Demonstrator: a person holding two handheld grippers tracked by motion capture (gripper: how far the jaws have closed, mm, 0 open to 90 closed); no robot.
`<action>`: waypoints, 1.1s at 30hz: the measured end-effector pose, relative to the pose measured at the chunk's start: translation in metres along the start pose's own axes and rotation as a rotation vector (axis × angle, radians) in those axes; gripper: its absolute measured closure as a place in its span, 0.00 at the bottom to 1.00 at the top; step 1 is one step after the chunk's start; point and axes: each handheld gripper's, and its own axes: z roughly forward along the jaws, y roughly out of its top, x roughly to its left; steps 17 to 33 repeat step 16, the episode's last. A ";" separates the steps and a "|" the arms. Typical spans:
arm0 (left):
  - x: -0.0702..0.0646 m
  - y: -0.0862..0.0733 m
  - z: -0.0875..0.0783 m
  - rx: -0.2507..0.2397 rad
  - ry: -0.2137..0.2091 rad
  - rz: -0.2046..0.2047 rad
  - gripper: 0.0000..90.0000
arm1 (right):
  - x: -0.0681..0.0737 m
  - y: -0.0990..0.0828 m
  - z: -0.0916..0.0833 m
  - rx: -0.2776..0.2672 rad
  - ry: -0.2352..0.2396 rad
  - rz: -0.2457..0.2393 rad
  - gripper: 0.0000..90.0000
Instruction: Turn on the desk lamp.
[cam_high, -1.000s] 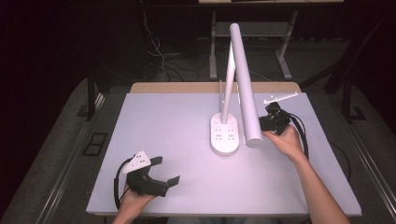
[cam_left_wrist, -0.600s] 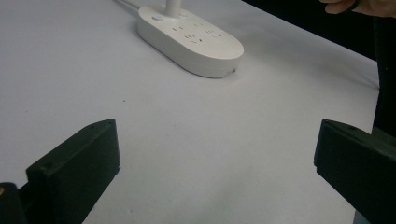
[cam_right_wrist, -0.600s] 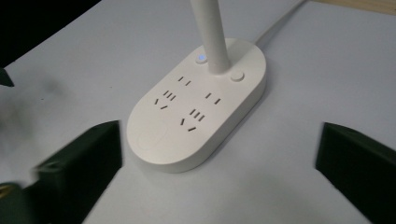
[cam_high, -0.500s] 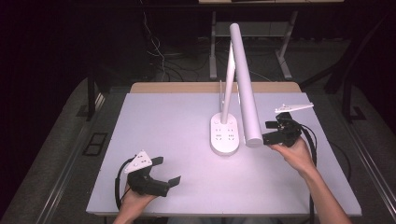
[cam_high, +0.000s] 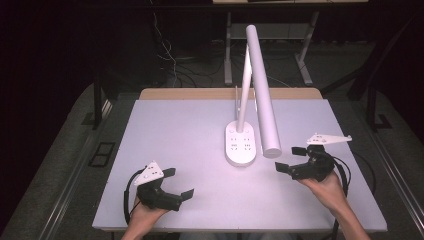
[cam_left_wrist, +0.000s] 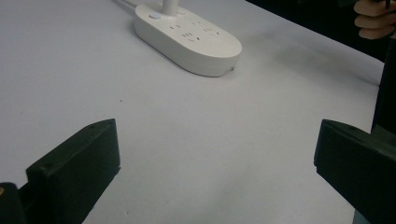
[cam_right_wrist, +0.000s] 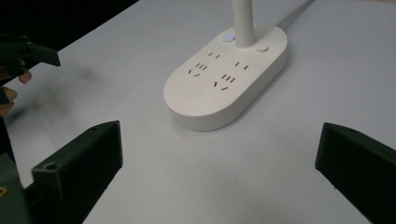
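Note:
A white desk lamp stands at the table's middle right. Its oval base (cam_high: 240, 145) carries several sockets, and its long tube head (cam_high: 263, 95) slopes down towards the front. My right gripper (cam_high: 290, 159) hovers just right of the head's low end, apart from it. Its jaws have just been opening, stand wide, and hold nothing. The right gripper view looks between them (cam_right_wrist: 219, 154) at the base (cam_right_wrist: 224, 79). My left gripper (cam_high: 177, 183) rests open and empty at the front left, and its view (cam_left_wrist: 215, 154) shows the base (cam_left_wrist: 187, 39) farther off.
The white table top (cam_high: 175, 130) has a wooden strip (cam_high: 200, 93) along its back edge. A cord (cam_right_wrist: 299, 9) leaves the lamp base towards the rear. Behind the table are metal desk legs (cam_high: 228, 55) and floor cables in the dark.
My right gripper has drawn back from beside the lamp head's end towards the front of the table, and its jaws stand wider. The left gripper and the lamp have stayed put.

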 end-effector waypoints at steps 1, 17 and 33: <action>0.000 0.000 0.000 0.001 -0.001 -0.002 0.00 | 0.000 -0.004 -0.002 -0.009 0.001 0.002 0.01; 0.000 0.001 0.001 0.008 -0.006 0.005 0.00 | 0.015 -0.047 -0.013 -0.025 -0.006 0.024 0.01; 0.000 0.001 0.001 0.008 -0.006 0.005 0.00 | 0.015 -0.047 -0.013 -0.025 -0.006 0.024 0.01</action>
